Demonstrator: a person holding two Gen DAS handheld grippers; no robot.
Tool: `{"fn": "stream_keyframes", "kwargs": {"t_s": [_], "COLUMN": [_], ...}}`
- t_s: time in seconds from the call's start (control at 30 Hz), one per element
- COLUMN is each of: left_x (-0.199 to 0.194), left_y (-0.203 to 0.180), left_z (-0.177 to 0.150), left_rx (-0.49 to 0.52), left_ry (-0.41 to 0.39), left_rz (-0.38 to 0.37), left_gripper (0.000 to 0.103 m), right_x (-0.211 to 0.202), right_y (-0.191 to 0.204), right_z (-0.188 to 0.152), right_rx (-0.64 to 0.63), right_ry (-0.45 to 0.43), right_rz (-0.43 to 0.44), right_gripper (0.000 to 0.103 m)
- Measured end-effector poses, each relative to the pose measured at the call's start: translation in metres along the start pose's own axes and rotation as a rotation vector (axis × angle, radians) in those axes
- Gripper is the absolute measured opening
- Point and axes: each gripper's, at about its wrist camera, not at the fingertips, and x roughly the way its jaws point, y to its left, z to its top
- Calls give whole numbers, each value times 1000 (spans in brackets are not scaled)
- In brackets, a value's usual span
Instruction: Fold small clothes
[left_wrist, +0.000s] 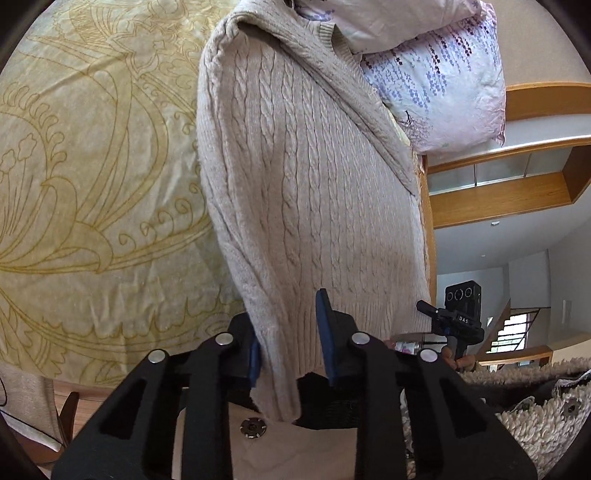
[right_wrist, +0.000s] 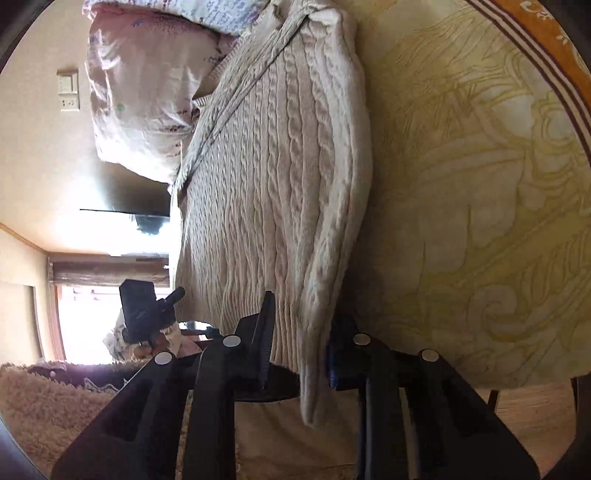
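Beige cable-knit sweater (left_wrist: 303, 177) spread lengthwise on a pale yellow bedspread (left_wrist: 92, 166) with an ochre line pattern, sleeves folded in along both sides, collar end up against a floral pillow (left_wrist: 436, 74). Left gripper (left_wrist: 291, 354) closed on the sweater: sleeve cuff and ribbed hem corner caught between the blue pads, cuff end hanging below the jaws. Right gripper (right_wrist: 299, 347) likewise clamped on the opposite hem corner, with the folded sleeve (right_wrist: 332, 206) running down between its fingers and the cuff dangling past them. Hem edge raised off the bedspread at both corners; rest of the knit lying flat. Seen from the left wrist, the right gripper's body off to the right beyond the hem, with part of a hand beneath it; from the right wrist, the left gripper likewise off to the left. Fleecy garment (left_wrist: 532, 413) with a snap button low in both views. Wooden shelving (left_wrist: 517, 184) behind the pillow, bright window (right_wrist: 92, 317) in the right-wrist view.
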Motion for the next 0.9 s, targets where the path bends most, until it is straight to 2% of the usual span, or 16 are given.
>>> {"fn": "stream_keyframes", "kwargs": {"t_s": [0.1,0.27,0.4,0.57,0.67,0.8,0.9], "left_x": [3,0,-16,-42,-56,-59,-55], "left_y": [-2,-4,-10,-12,-15,-29,-39], "left_z": [0,3,13,34,47,74,100], "left_rx": [15,36,61,52,40,53,67], "left_ry": [21,-3,-100,-238,-319,-426,-453], "left_rz": [17,6,-27,-47,-54,-58,-48], "left_gripper": [14,10,7,6,7,7,7], "right_x": [-1,-5,-19,-29,-36,-40,-32], "right_y": [-1,4,19,45,57,71,81], "right_z": [0,-3,10,31,44,69,92], "right_rx": [-6,-77,-120,-189,-194,-178,-177], "right_ry": [-11,-54,-174,-274,-376,-548,-565], "right_rz": [-9,-52,2,21,46,176,227], "right_gripper": [16,8,8,8,8,8,8]}}
